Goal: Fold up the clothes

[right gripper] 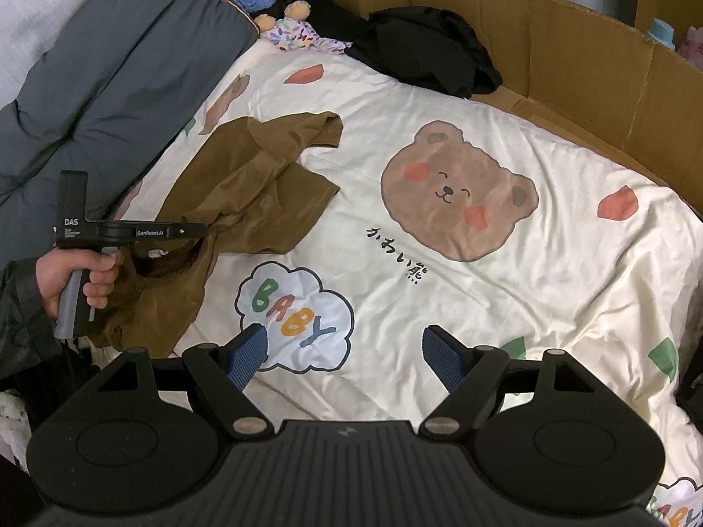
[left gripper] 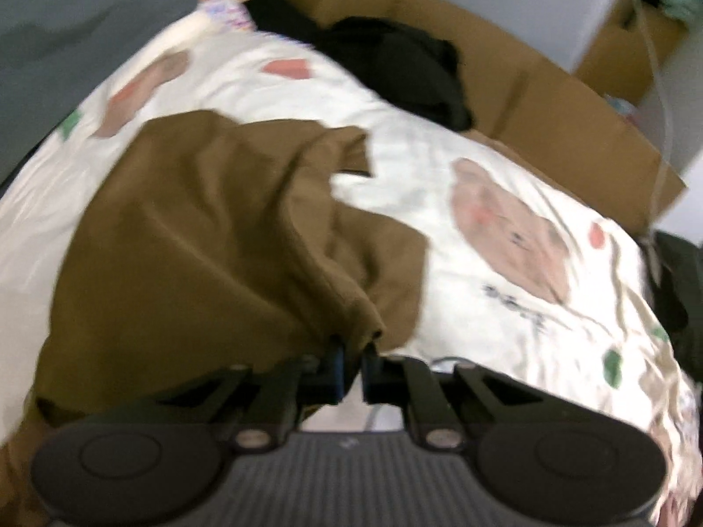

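Brown shirt (right gripper: 246, 184) lies crumpled on our bear blanket (right gripper: 483, 285); our left tongs (left gripper: 353, 351) pinch its edge, and our right tongs (right gripper: 345, 344) are spread wide above the blanket.

A cream bedsheet (right gripper: 505, 285) printed with a bear covers the bed, bordered by cardboard (right gripper: 584, 66) and a grey quilt (right gripper: 110, 66).

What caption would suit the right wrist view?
Open right gripper hovers over the bedsheet while the left gripper pinches a brown shirt.
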